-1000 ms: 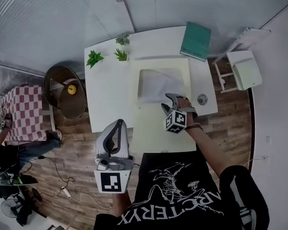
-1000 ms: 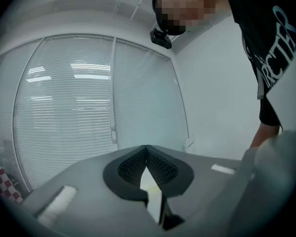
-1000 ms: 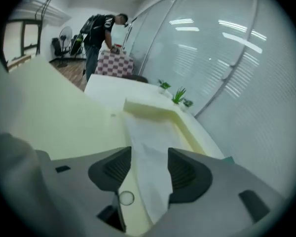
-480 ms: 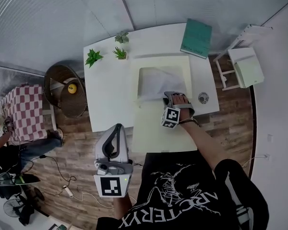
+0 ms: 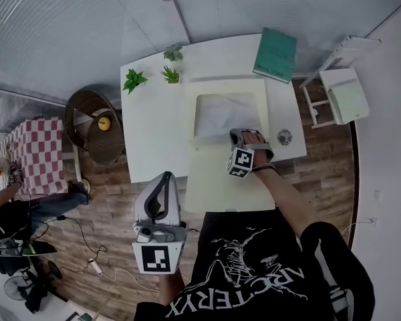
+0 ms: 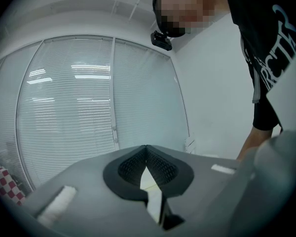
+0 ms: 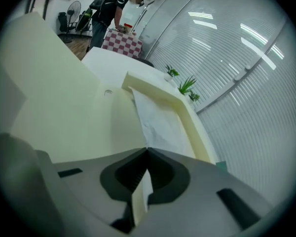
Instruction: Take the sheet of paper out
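**A:** Taken out already, the white crumpled sheet of paper (image 5: pixel 224 112)?

**B:** Not yet. Lying in the square recess of the cream foam tray (image 5: pixel 220 179) on the white desk (image 5: pixel 154 126), at 12 o'clock from the right hand-held gripper (image 5: pixel 235 136).

**A:** Gripped, at least?

**B:** Apparently yes: jaws pressed together on its 5 o'clock corner. Lifting out not yet done. As for the left hand-held gripper (image 5: pixel 166 176): closed on nothing, off the desk at 7 o'clock.

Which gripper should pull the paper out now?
Right: the right gripper is shut on the sheet of paper at its near edge; the left gripper, shut, hangs far from it.
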The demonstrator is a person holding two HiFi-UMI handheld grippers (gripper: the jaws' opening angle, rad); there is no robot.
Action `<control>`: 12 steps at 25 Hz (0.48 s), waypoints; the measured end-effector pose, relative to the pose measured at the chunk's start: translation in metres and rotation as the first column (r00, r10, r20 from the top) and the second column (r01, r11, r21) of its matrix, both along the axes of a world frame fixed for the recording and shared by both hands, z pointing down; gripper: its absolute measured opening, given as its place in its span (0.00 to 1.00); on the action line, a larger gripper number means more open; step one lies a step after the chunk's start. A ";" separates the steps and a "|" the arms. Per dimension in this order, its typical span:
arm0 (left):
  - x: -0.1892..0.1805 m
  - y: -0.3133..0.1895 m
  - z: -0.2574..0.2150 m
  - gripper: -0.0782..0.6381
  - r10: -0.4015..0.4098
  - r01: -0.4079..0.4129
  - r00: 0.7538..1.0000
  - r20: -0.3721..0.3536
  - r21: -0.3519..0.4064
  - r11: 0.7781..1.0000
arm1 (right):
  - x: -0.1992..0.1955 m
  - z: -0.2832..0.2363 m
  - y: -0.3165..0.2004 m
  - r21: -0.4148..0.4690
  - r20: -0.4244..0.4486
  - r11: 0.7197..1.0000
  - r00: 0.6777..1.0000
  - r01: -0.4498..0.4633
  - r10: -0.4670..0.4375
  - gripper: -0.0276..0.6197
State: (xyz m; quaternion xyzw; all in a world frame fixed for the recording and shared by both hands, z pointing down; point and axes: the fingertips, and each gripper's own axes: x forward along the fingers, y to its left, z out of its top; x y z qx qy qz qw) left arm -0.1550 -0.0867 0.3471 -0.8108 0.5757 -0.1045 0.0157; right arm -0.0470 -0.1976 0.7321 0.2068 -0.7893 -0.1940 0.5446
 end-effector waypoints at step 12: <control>0.022 -0.022 -0.019 0.13 0.078 -0.074 0.996 -0.050 0.090 0.993 | 0.048 -0.182 0.036 0.066 0.320 0.993 0.945 -0.093 0.068 0.06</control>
